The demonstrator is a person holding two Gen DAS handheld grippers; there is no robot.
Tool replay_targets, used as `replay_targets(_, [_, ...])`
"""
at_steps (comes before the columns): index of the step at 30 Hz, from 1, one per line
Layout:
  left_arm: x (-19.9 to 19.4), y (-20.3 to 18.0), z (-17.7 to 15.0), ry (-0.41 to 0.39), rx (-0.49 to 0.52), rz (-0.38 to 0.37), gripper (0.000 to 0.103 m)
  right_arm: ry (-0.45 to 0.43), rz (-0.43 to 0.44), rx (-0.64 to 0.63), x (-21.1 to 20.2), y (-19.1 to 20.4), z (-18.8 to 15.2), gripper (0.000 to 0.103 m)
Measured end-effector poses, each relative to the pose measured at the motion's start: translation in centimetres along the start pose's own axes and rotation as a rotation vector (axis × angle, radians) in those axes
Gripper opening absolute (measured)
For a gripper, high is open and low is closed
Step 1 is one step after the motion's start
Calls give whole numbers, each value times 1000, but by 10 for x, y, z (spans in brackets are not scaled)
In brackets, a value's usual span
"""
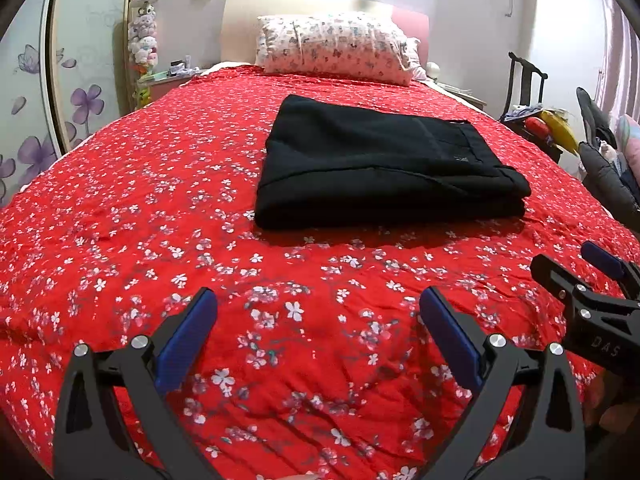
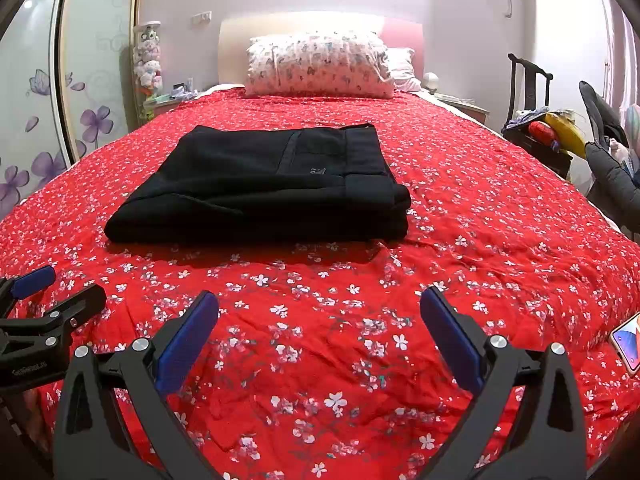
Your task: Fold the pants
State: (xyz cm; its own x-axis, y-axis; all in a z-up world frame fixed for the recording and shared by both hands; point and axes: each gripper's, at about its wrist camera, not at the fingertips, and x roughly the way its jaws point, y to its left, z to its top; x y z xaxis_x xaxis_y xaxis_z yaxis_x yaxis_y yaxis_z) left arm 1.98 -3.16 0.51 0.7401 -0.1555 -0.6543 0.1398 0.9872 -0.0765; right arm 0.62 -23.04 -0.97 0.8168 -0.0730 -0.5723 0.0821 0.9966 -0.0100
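The black pants (image 1: 384, 164) lie folded in a flat stacked rectangle in the middle of the red flowered bedspread (image 1: 160, 220). The waistband and a back pocket face up on the right side of the pants (image 2: 260, 184). My left gripper (image 1: 318, 300) hovers open above the near part of the bed, well short of the pants, with nothing between its blue pads (image 1: 188, 336). My right gripper (image 2: 319, 300) is also open and empty, at about the same distance from the pants. Each gripper shows at the edge of the other's view.
A patterned pillow (image 1: 336, 46) leans on the headboard at the far end. A phone (image 2: 628, 342) lies on the bedspread at the right. A dark chair (image 1: 528, 92) with toys and clothes stands right of the bed. A nightstand (image 2: 172, 102) and wardrobe door (image 1: 80, 80) are on the left.
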Motion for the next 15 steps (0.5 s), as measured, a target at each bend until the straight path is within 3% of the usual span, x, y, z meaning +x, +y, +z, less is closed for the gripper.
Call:
replay_targets(8, [0, 1, -1, -1, 1, 4, 101, 1, 0, 0, 0, 0, 1, 102])
replay_targets(13, [-1, 4, -1, -8, -2, 71, 101, 2, 0, 0, 0, 0, 0, 102])
replay_targets(15, [-2, 5, -1, -8, -2, 66, 101, 3, 0, -1, 0, 0, 0, 102])
